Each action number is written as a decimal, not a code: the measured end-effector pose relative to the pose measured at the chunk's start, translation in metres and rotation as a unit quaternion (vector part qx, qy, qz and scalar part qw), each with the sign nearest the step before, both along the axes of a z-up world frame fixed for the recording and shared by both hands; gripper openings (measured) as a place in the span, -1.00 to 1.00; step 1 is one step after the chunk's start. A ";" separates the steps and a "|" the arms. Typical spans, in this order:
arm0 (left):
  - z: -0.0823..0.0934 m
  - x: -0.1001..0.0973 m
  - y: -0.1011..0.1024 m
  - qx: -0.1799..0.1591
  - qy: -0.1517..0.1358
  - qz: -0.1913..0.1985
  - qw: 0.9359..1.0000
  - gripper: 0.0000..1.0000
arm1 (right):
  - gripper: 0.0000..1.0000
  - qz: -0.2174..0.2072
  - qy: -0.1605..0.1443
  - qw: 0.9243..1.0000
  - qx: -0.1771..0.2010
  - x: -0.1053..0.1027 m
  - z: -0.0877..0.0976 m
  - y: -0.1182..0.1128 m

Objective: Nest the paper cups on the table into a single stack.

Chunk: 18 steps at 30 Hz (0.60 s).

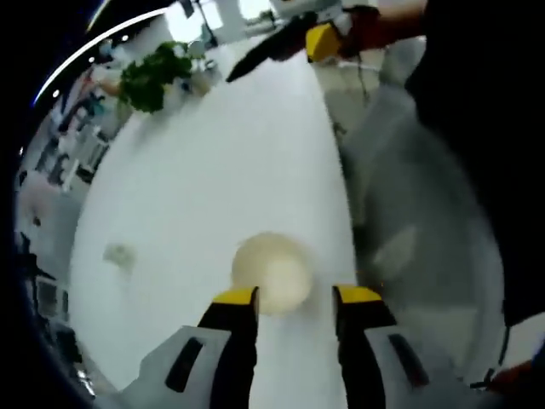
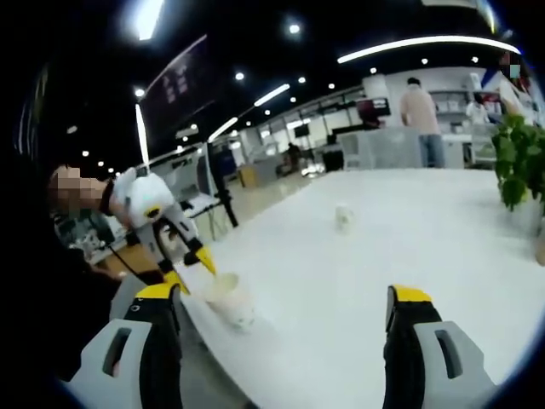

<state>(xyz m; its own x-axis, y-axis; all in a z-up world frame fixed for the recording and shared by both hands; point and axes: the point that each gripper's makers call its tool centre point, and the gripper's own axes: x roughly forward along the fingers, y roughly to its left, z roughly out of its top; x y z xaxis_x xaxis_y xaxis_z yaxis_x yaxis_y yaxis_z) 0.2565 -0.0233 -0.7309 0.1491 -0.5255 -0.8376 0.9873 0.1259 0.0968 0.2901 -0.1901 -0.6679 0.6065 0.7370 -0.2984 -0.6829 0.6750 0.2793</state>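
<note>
1. In the left gripper view, the left gripper (image 1: 295,300) hangs over a long white table (image 1: 213,170), its yellow-tipped jaws spread apart, nothing gripped between them.
2. A pale paper cup (image 1: 272,271), blurred, sits on the table just past the jaw tips, near the table's edge, at 6 o'clock in the view.
3. A small blurred object (image 1: 118,253) lies on the table at 8 o'clock; what it is cannot be told.
4. A green plant (image 1: 155,75) stands at the table's far end, at 11 o'clock.
5. In the right gripper view, the right gripper (image 2: 285,308) points along the table (image 2: 409,247), jaws wide open and empty.
6. There the left gripper (image 2: 192,266) comes in at 8 o'clock, its tips at the rim of the near paper cup (image 2: 228,303).
7. A second paper cup (image 2: 344,216) stands well apart, mid-table at 12 o'clock.
8. A person (image 2: 421,123) stands in the background at 1 o'clock; the plant's leaves (image 2: 521,160) show at 3 o'clock.
</note>
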 end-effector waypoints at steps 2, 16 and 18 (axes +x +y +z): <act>0.008 0.004 -0.004 -0.049 0.012 0.054 0.997 -0.14 | 0.98 0.006 0.003 1.000 -0.002 0.001 -0.002 0.004; 0.028 0.020 0.016 -0.168 0.015 0.196 0.966 0.24 | 1.00 0.019 0.018 1.000 -0.008 0.008 -0.007 0.024; 0.029 0.022 0.022 -0.179 0.011 0.211 0.961 0.30 | 1.00 0.023 0.024 0.999 -0.012 0.007 -0.009 0.027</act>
